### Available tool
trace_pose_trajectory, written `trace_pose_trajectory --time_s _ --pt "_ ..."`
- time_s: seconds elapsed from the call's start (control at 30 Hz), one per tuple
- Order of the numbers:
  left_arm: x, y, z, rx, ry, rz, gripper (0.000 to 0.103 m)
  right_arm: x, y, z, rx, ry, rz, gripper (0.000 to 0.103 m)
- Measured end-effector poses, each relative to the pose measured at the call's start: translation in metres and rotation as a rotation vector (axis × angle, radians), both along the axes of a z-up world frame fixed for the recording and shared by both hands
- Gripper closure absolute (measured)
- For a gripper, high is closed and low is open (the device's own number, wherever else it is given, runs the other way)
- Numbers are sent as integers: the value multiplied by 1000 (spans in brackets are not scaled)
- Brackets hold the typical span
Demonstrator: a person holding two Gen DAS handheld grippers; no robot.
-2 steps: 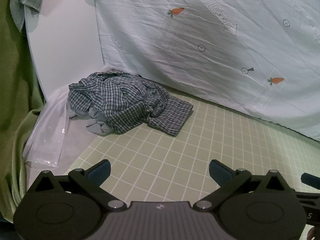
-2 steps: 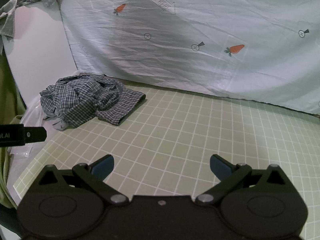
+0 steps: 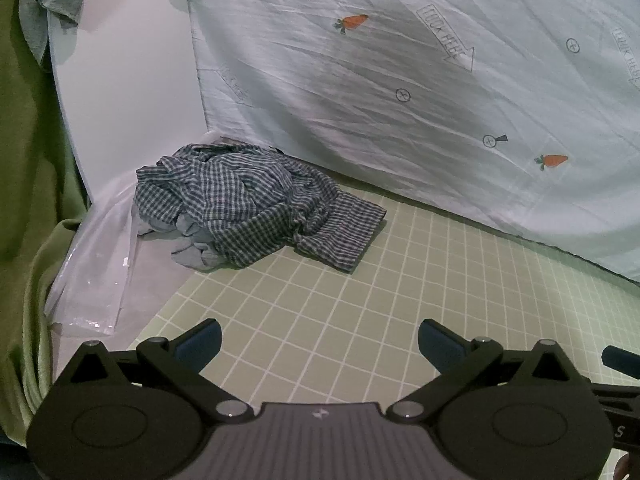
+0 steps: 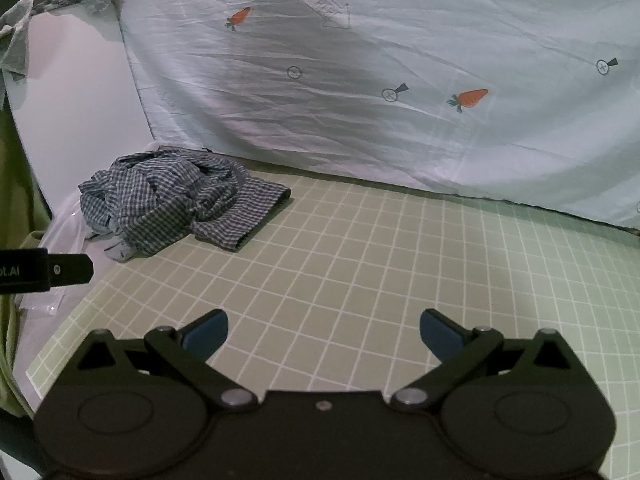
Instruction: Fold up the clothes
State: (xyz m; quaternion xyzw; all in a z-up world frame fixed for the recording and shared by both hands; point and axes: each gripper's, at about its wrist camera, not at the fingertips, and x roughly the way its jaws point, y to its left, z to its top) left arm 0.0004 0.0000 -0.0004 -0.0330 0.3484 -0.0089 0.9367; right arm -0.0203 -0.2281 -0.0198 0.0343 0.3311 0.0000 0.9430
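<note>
A crumpled blue-and-white checked garment (image 3: 248,208) lies in a heap at the far left corner of the green grid mat (image 3: 360,320); the right wrist view shows the same checked garment (image 4: 176,204) on the mat (image 4: 360,272). My left gripper (image 3: 320,344) stands open above the mat's near part, well short of the heap, with nothing between its fingers. My right gripper (image 4: 324,330) is open too, empty, further right over the mat. The left gripper's body (image 4: 44,270) pokes in at the left edge of the right wrist view.
A pale sheet printed with carrots (image 3: 440,100) hangs as a backdrop behind the mat. A clear plastic bag (image 3: 96,276) lies left of the heap, beside a white panel (image 3: 128,80). Green cloth (image 3: 28,160) drapes along the far left.
</note>
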Motion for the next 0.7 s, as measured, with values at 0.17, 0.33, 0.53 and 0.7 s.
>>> trace_pose_trajectory --time_s 0.17,0.33,0.53,0.7 --pt "1 0 -1 0 1 2 0 1 -2 -1 2 2 3 0" --pt "2 0 -2 1 2 4 0 2 -3 -2 4 3 7 0" --pt "3 0 -3 1 3 7 0 1 -5 -3 7 3 9 0" --pt "3 -1 -4 1 5 8 0 1 -4 -3 5 3 7 0"
